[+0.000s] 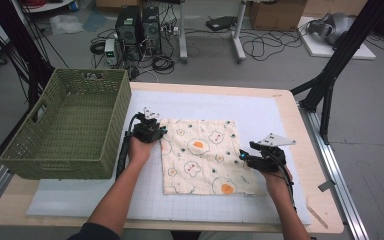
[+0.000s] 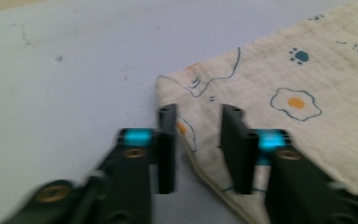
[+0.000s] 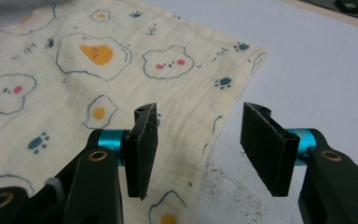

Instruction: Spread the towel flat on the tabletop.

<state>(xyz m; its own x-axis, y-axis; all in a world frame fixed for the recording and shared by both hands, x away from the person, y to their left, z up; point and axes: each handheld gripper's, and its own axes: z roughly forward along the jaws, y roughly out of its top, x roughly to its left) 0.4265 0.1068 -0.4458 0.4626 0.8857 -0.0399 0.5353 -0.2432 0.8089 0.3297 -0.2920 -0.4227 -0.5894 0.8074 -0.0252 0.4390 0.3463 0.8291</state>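
Cloth (image 1: pixel 202 156) lies flat on the white mat, mid-counter, right of the green basket (image 1: pixel 67 125). We see both grippers with fingers parted, nothing pinched: left gripper (image 2: pixel 199 144) straddles the left hem, right gripper (image 3: pixel 200 149) straddles the right hem. Risk, we judge: fingers closing could skid off the thin hem or bunch it unevenly. Nearly square, the cloth shows no clear long axis; its edges run parallel to the counter's edges.

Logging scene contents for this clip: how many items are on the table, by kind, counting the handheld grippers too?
Printed cloth: 1
Green woven basket: 1
Handheld grippers: 2, the left gripper and the right gripper
White mat under the cloth: 1
Total: 5
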